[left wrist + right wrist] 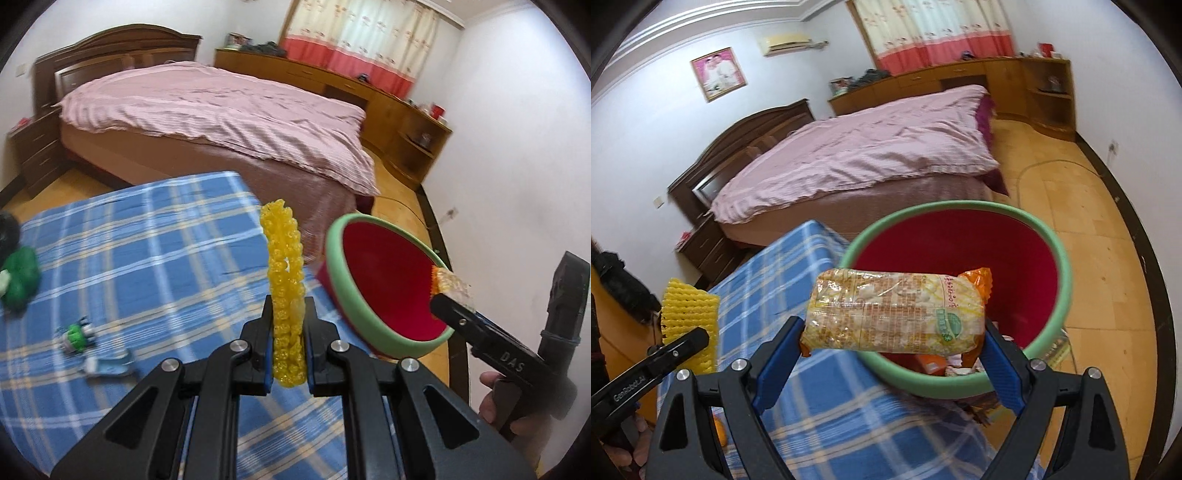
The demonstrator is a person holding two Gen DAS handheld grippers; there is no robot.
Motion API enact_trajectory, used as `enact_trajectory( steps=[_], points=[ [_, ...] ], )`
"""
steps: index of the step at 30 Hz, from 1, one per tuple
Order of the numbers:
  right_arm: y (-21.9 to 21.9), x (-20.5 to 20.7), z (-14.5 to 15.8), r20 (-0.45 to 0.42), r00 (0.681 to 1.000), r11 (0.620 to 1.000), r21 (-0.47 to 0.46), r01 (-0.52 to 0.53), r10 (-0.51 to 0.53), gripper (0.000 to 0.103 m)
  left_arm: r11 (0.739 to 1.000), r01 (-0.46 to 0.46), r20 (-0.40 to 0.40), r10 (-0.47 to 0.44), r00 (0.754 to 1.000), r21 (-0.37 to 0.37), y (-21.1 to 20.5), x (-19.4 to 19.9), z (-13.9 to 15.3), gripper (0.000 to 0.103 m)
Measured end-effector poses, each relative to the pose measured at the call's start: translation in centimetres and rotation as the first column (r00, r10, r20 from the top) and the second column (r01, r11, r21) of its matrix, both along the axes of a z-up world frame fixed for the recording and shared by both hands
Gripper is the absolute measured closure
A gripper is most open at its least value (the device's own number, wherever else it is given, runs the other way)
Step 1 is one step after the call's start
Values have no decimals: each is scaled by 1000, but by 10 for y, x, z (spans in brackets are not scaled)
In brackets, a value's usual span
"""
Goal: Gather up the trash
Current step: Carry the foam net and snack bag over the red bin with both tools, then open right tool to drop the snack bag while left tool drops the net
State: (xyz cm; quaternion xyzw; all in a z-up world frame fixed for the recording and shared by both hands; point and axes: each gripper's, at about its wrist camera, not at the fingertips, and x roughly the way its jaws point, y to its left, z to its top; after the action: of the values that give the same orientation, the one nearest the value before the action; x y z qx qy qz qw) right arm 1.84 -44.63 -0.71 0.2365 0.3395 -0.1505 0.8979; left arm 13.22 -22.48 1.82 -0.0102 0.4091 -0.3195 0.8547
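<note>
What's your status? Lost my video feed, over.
Left gripper shut on yellow foam net. Right gripper shut on snack packet. Red bin ahead, path clear.

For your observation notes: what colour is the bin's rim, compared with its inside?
The bin's rim is pale green and its inside red, clearest in the right wrist view.

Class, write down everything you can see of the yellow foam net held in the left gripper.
The yellow foam net is a soft, open-mesh sleeve of looped foam strands, bright yellow and slightly glossy. It stands upright, squeezed flat between the fingers of the left gripper, its top rising well above them. It hangs over the blue checked cloth, left of the red bin with a green rim. Only the fingers touch it.
</note>
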Motion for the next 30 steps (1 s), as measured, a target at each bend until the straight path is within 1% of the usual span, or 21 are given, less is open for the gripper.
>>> enact_trajectory(
  steps=[4, 7, 14, 24, 30],
  points=[
    [-18, -1, -10, -27, 999, 999, 5, 42, -42, 11, 999, 49, -10, -49, 999, 0, -25, 3, -5, 91],
    [-31, 0, -18, -48, 997, 998, 8, 67, -66, 10, 998, 69, -17, -69, 997, 1, -37, 3, -8, 91],
    [-42, -1, -26, -64, 995, 997, 4, 79, -78, 7, 996, 93, -30, -92, 995, 12, -57, 3, -17, 91],
    [-56, -16, -21, -28, 995, 996, 14, 91, -91, 7, 992, 122, -37, -121, 992, 16, -79, 0, -23, 91],
    [-69, -31, -15, -6, 993, 993, 14, 117, -117, 7, 986, 166, -32, -166, 986, 22, -106, -3, -30, 91]
  ],
)
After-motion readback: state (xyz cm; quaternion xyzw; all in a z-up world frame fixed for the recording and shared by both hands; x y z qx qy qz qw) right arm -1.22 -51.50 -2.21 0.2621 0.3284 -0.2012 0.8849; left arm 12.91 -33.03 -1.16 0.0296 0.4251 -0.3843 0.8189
